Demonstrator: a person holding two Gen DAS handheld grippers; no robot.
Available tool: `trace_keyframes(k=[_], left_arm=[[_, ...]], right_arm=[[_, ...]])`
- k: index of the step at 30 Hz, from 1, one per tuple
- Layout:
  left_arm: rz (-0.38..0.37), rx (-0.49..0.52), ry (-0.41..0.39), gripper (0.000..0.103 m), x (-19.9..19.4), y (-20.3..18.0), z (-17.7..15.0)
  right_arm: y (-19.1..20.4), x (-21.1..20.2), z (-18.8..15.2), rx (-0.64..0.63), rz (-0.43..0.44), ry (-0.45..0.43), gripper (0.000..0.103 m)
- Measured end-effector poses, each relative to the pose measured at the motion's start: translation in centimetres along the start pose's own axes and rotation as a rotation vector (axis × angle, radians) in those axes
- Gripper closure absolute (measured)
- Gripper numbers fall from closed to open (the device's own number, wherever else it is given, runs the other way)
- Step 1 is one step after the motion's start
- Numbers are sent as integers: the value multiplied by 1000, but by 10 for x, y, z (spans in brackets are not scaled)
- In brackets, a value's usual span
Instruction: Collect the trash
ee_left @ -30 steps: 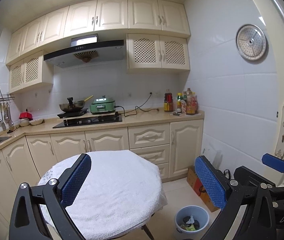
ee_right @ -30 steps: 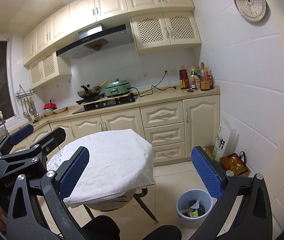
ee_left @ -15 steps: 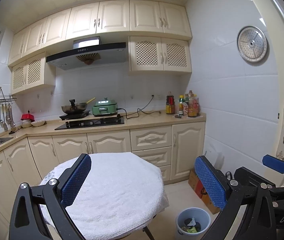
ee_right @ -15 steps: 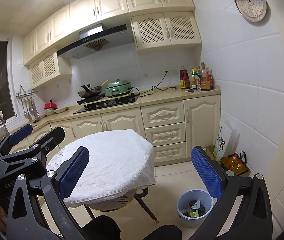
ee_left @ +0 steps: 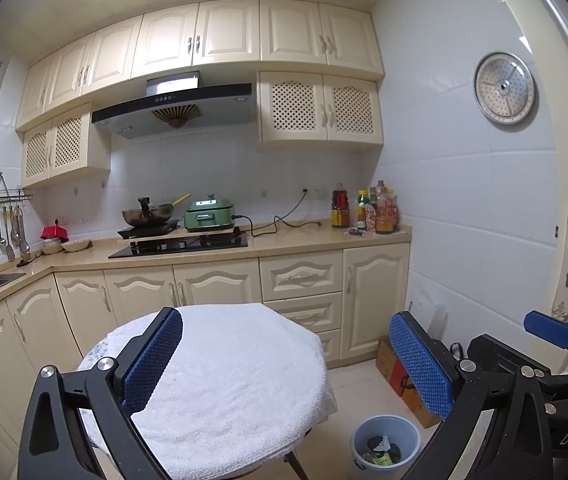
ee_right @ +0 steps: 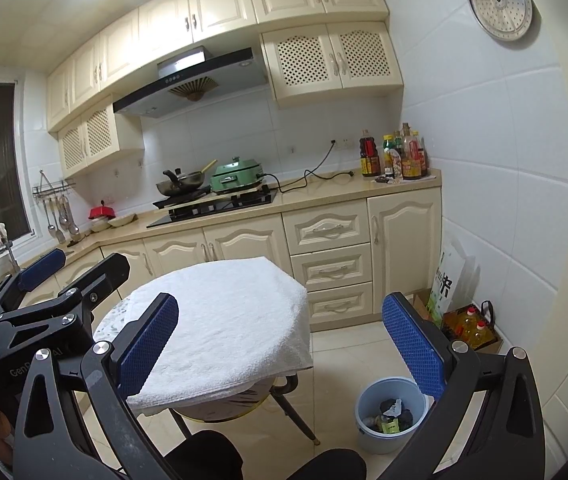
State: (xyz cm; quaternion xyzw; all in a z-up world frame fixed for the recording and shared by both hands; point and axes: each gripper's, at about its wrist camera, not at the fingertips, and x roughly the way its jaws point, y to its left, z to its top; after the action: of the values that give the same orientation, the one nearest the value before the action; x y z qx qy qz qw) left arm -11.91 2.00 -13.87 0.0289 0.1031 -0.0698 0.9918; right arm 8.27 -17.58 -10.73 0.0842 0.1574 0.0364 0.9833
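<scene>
Both hand-held grippers, left and right, are spread, holding nothing. Risk: reaching low for the bin could snag the towel.

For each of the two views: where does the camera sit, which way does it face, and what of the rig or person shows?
Left wrist: rides the left tongs, facing the towel-covered table and counter; right tongs at right edge.
Right wrist: rides the right tongs, same heading, from further right; left tongs at left, dark knees below.
Shared: table, blue bin, stove.
</scene>
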Motion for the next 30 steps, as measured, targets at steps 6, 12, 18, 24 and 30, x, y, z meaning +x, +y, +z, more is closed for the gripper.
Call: trace_keyframes(k=[6,12,18,24,30], left_arm=[[2,1,-1,1,0,-2,0],[2,0,0,1,0,-2,0],[5,1,-4,1,0,-2,1],[3,2,-3,1,1,-1,0],[3,-1,2,1,1,-1,-1]], right_arm=[[-1,1,0,1,-1,-1,0],[-1,1,0,1,-1,0,0],[0,0,0,1,-1,0,0],[-1,1,0,1,-1,0,0],[0,0,0,0,-2,2,0]])
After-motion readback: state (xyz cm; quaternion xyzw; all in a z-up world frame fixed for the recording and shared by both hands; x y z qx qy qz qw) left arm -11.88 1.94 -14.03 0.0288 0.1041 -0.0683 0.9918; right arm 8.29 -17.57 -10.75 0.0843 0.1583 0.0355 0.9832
